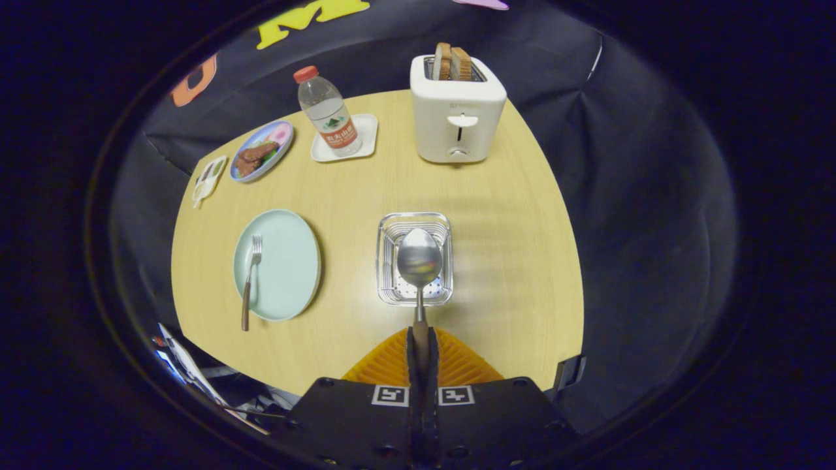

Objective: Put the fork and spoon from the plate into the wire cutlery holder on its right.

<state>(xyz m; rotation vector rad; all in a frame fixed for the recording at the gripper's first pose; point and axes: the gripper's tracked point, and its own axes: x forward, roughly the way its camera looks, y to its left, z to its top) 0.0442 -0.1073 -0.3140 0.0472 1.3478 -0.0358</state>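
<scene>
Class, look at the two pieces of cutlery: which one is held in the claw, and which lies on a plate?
The spoon is clamped by its handle in the claw, bowl above the wire cutlery holder. The fork lies on the pale green plate.

Not much to read here, honestly. The water bottle (pixel 326 112) is wearing a white and orange label with a green logo, but the print is coming out too small to make out. The toaster (pixel 458 109) is showing a faint mark on its front, also unreadable. The gripper (pixel 422 356) is carrying two square black-and-white marker tags, no words on them.
</scene>
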